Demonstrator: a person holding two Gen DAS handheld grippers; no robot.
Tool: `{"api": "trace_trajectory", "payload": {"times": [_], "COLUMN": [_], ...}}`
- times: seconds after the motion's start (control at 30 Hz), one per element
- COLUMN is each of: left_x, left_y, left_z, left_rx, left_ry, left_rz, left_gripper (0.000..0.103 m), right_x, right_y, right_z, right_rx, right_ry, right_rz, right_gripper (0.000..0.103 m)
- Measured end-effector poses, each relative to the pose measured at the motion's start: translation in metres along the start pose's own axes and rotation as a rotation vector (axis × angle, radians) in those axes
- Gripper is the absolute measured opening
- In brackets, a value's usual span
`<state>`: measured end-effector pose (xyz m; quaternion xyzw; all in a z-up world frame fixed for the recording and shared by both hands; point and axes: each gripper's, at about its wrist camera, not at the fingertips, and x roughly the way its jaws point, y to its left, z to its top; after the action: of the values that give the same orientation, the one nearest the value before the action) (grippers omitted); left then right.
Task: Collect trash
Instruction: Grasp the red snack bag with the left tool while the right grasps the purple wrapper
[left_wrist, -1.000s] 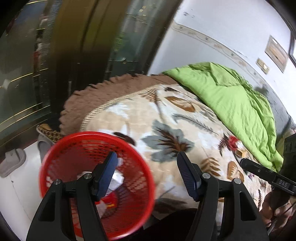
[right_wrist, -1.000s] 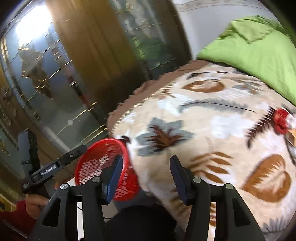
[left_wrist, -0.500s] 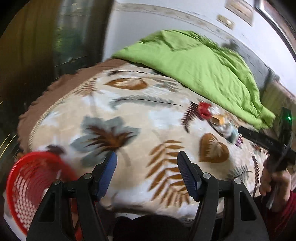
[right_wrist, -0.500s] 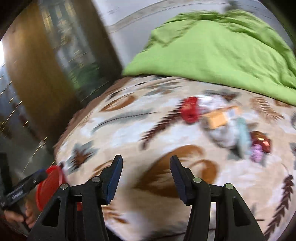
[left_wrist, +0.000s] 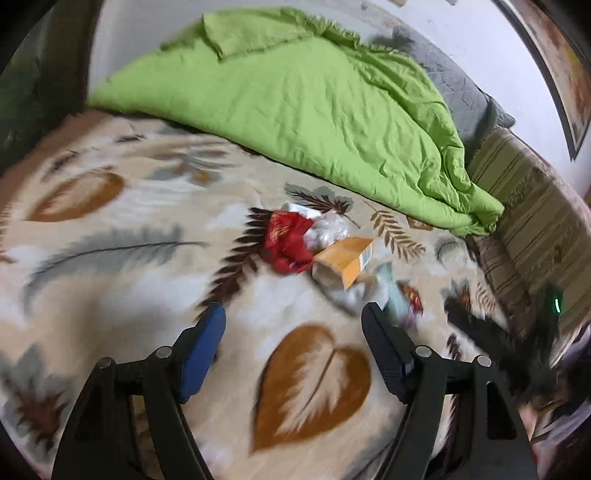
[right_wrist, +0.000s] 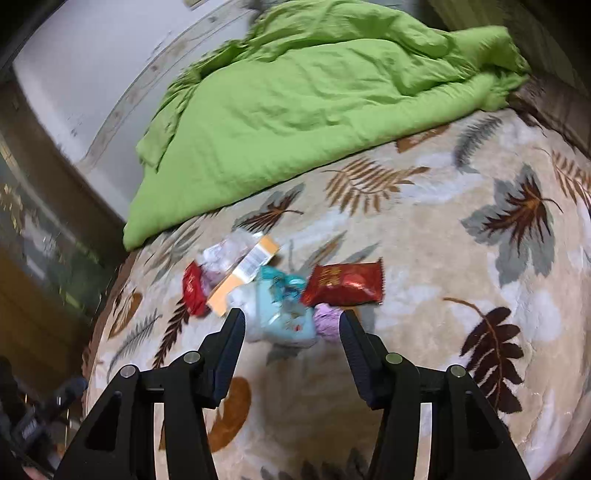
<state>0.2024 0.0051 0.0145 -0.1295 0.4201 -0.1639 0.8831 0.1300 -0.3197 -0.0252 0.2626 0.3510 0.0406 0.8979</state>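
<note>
A heap of trash lies on the leaf-patterned blanket (right_wrist: 424, 258): a crumpled red wrapper (left_wrist: 286, 240) (right_wrist: 194, 286), an orange carton (left_wrist: 345, 258) (right_wrist: 243, 275), a pale blue packet (right_wrist: 284, 314), a dark red snack bag (right_wrist: 345, 284) and a purple wrapper (right_wrist: 327, 321). My right gripper (right_wrist: 291, 321) is open just short of the blue packet, holding nothing. My left gripper (left_wrist: 293, 321) hangs over bare blanket in front of the heap, its jaws opening, nothing between them. The red basket is out of view.
A rumpled green quilt (left_wrist: 314, 96) (right_wrist: 295, 92) covers the far side of the bed. A striped pillow or cushion (left_wrist: 528, 221) lies at the right in the left wrist view. A white wall (right_wrist: 85, 74) and dark cabinet (right_wrist: 44, 221) stand beyond the bed.
Both grippers swung away from the red basket on the floor and across the bed to the trash heap. The basket has left both views. The left jaws stand wider.
</note>
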Motion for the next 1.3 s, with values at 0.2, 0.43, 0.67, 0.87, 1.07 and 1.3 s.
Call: {"api": "trace_trajectory", "payload": {"times": [0.2,0.43,0.67,0.87,1.07,1.3], "left_x": [0.078,0.132,0.157,0.127,0.064,0.015], "left_y": [0.004,0.008,0.019,0.031,0.016,0.009], "left_z": [0.037,0.054,0.038,0.017,-0.021,-0.073], "left_rx": [-0.095,-0.175,-0.208,-0.223,-0.112,-0.06], "left_ry": [0.075,0.133,0.123,0.05,-0.031,-0.135], "left_rz": [0.018,-0.018,-0.021,-0.052,-0.021,0.025], "left_gripper": [0.076,0.076,0.037,0.034,0.034,0.034], "right_x": [-0.004,-0.007,0.0,0.001,0.02,0.047], "right_y": [-0.005,-0.017,-0.016,-0.032,-0.054,-0.04], "right_z": [0.004,0.009,0.011,0.016,0.017,0.005], "right_rx": [0.017,0.061,0.059,0.113,0.198,0.137], "right_ry": [-0.031,-0.045,-0.035,-0.049,0.03,0.136], "right_rz": [0.016,0.023,0.016,-0.026,-0.05,-0.052], "right_gripper": [0.057,0.057,0.057,0.057,0.057,0.042]}}
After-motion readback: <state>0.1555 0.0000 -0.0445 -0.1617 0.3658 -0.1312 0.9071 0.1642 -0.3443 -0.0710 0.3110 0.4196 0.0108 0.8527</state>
